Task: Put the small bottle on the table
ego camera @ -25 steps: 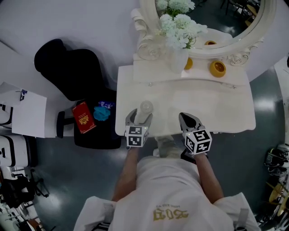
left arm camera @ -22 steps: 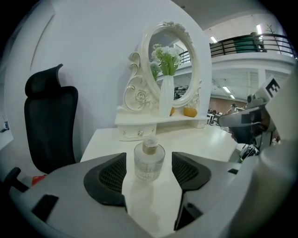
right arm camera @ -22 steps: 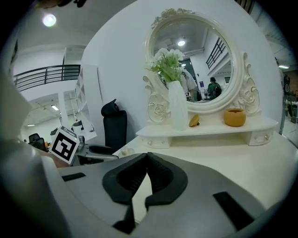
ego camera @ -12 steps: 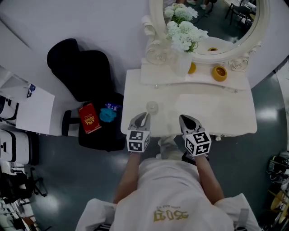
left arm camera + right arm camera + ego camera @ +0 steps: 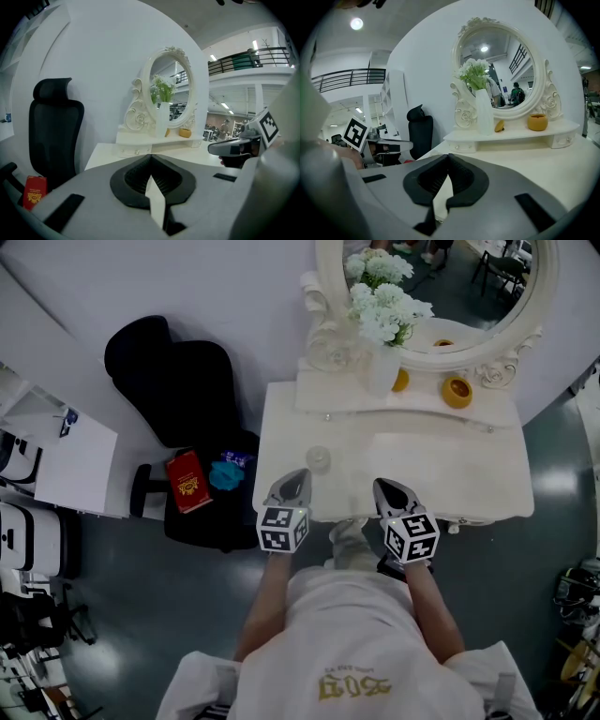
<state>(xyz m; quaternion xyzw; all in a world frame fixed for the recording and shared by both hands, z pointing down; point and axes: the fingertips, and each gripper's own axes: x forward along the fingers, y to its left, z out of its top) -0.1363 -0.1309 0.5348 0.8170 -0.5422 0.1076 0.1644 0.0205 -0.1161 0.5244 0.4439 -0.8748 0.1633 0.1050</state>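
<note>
The small clear bottle point(image 5: 319, 459) stands upright on the white dressing table point(image 5: 450, 474), near its left front corner. My left gripper point(image 5: 292, 486) sits just short of the bottle, apart from it. Its jaws have just been closing and now meet with nothing between them. In the left gripper view the left gripper point(image 5: 150, 157) hides the bottle. My right gripper point(image 5: 392, 495) hovers over the table's front edge, shut and empty, and in its own view the right gripper point(image 5: 446, 157) shows its tips touching.
An ornate oval mirror point(image 5: 525, 310) rises at the table's back, with a white vase of flowers point(image 5: 382, 367) and an orange pot point(image 5: 457, 391) on the raised shelf. Left of the table stand a black chair point(image 5: 169, 381) and a red box point(image 5: 187, 482).
The left gripper, open around the bottle a second ago, has let it go, drawn back toward me, lifted and shut. The bottle stays standing on the table. The right gripper barely moved.
</note>
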